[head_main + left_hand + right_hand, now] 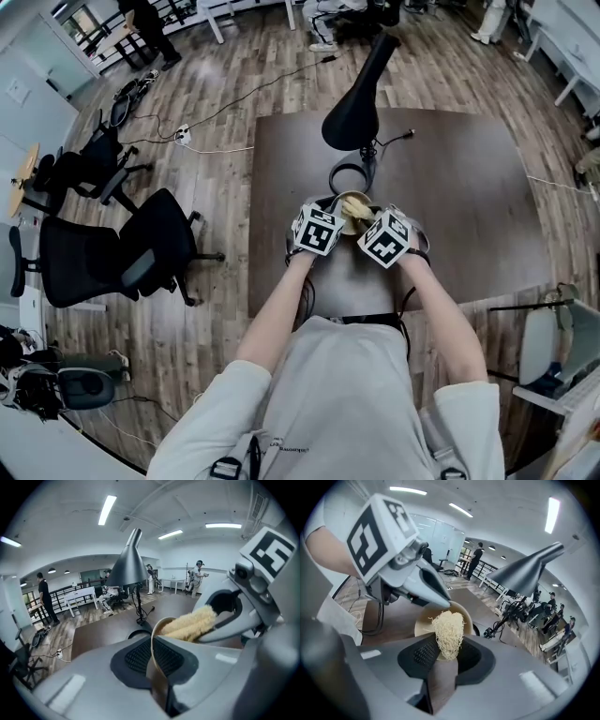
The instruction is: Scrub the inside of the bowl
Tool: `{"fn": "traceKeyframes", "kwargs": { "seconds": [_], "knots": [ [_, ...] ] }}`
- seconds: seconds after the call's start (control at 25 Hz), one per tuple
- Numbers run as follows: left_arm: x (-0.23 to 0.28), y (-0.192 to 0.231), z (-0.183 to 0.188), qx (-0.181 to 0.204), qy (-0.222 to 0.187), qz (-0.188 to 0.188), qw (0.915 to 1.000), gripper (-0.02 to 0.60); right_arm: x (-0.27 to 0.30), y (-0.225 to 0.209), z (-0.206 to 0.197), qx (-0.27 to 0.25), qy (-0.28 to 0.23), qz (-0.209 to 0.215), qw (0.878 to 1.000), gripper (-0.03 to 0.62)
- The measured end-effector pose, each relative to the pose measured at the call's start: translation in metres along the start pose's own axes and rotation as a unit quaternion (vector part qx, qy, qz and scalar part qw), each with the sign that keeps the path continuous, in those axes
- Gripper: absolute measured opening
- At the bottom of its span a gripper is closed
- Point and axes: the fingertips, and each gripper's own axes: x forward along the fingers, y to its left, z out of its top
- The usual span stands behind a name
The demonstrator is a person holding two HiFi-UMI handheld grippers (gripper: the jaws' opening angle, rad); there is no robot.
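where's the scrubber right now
The scrubber is pinched in the right gripper, at the mouth of the bowl that the left gripper clamps by its rim, on the table just in front of the lamp.

Ceiling strip lights overhead give an even, cool white brightness, and in both gripper views they burn out to plain white bars. Shadows are soft; the table shows only a dull sheen. Every view bends hard toward its edges, and the gripper views go black at the corners. My left gripper sits right at the lens and looks slightly soft, perhaps out of focus.
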Motion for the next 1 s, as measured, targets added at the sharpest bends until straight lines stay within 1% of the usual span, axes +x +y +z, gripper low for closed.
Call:
{"fn": "traceKeyframes", "kwargs": {
  "seconds": [0.08,0.16,0.24,0.28,0.36,0.48,0.56,0.64,0.68,0.72,0.76,0.84,1.0],
  "knots": [
    [0.001,0.005,-0.009,0.017,0.011,0.011,0.9997,0.015,-0.009,-0.011,0.004,0.019,-0.015,-0.004,1.0,0.114],
    [0.001,0.008,-0.016,0.049,0.023,0.024,0.9983,0.015,-0.017,-0.022,0.008,0.037,-0.03,-0.006,0.999,0.114],
    [0.003,0.002,-0.016,0.099,0.029,0.033,0.9941,0.015,-0.024,-0.034,0.008,0.045,-0.037,-0.012,0.998,0.114],
    [0.004,-0.003,-0.015,0.129,0.031,0.036,0.9906,0.015,-0.027,-0.04,0.007,0.045,-0.037,-0.015,0.998,0.114],
    [0.006,-0.014,-0.01,0.195,0.031,0.041,0.9795,0.015,-0.029,-0.045,0.006,0.04,-0.034,-0.017,0.998,0.114],
    [0.005,-0.034,0.0,0.28,0.021,0.043,0.9588,0.015,-0.029,-0.044,0.007,0.053,-0.041,-0.005,0.998,0.114],
    [0.003,-0.048,0.009,0.33,0.008,0.043,0.943,0.015,-0.027,-0.041,0.008,0.072,-0.051,0.007,0.996,0.114],
    [0.003,-0.06,0.016,0.375,-0.006,0.041,0.9262,0.015,-0.025,-0.04,0.009,0.073,-0.052,0.014,0.996,0.114],
    [0.002,-0.064,0.018,0.391,-0.011,0.039,0.9193,0.015,-0.025,-0.039,0.008,0.069,-0.05,0.017,0.996,0.114],
    [0.001,-0.066,0.019,0.402,-0.016,0.039,0.9146,0.015,-0.024,-0.039,0.007,0.064,-0.047,0.02,0.997,0.115],
    [-0.001,-0.066,0.019,0.408,-0.021,0.04,0.9119,0.015,-0.025,-0.039,0.005,0.06,-0.044,0.023,0.997,0.114],
    [-0.005,-0.066,0.018,0.411,-0.029,0.043,0.91,0.015,-0.026,-0.04,0.0,0.046,-0.034,0.022,0.998,0.114],
    [-0.012,-0.061,0.02,0.418,-0.038,0.054,0.9059,0.015,-0.023,-0.043,-0.012,0.0,-0.007,0.008,1.0,0.114]
  ]
}}
